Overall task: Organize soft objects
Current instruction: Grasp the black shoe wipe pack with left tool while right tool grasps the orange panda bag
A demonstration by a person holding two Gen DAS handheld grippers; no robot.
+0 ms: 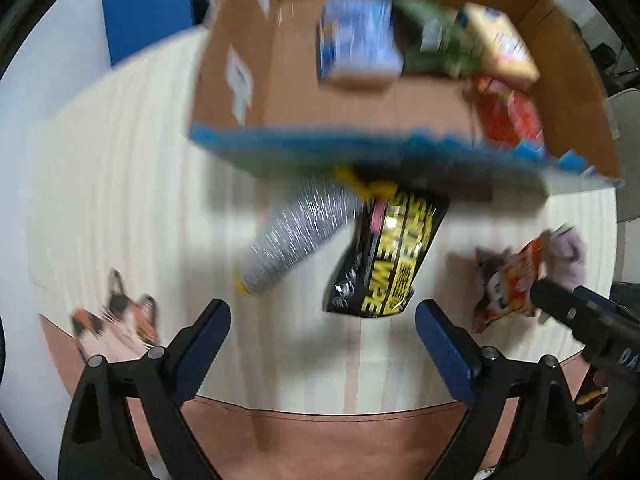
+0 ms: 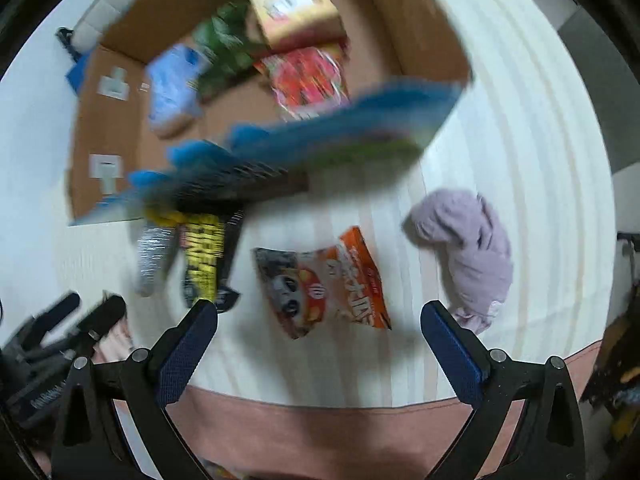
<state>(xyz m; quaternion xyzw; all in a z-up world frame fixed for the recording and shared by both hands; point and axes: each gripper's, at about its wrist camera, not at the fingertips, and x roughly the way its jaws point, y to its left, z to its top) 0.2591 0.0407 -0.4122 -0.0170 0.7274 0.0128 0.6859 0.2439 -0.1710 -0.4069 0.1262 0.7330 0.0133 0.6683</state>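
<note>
A cardboard box stands at the back of the white cloth and holds a blue pack, a green bag, a yellow box and a red bag. My left gripper is open and empty above a black-and-yellow wipes pack and a silver roll. My right gripper is open and empty above an orange snack bag. A lilac cloth lies to its right. Both views are blurred.
A cat-shaped plush lies at the left near the table's front edge. The box's front flap with blue print hangs over the cloth. A blue board stands behind at the left.
</note>
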